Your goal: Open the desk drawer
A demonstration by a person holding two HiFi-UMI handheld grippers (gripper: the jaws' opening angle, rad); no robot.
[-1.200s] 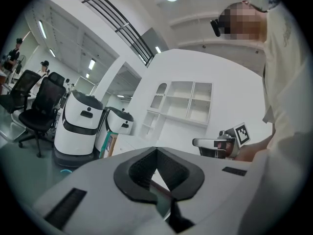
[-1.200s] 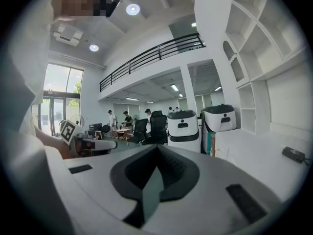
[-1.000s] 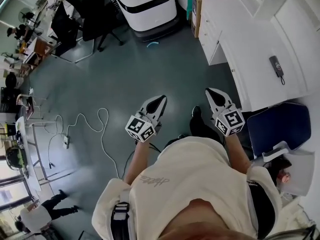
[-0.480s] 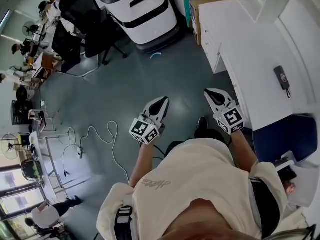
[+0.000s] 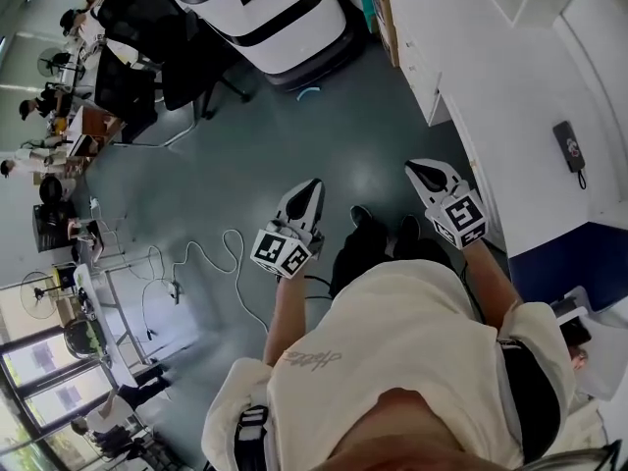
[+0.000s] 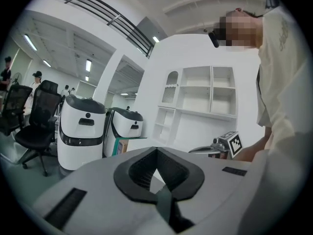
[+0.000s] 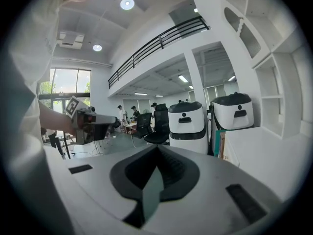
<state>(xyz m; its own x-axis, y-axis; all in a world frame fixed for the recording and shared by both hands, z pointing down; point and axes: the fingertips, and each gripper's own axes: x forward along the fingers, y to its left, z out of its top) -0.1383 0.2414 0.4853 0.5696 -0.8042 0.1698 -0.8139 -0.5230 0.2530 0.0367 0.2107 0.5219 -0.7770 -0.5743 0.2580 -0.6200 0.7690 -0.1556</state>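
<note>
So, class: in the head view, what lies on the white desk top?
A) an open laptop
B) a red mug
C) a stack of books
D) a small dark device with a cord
D: a small dark device with a short cord lies on the otherwise bare top of the white desk.

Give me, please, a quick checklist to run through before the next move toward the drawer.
1. Left hand-held gripper empty and shut: ok.
2. Right hand-held gripper empty and shut: ok.
3. Drawer closed, flush in the desk front: ok.
4. A gripper touching the drawer: not ok; both hang over the floor, apart from the desk.
5. Drawer handle located: cannot tell; too small.
6. Cable off the path: ok; it lies on the left.
</note>
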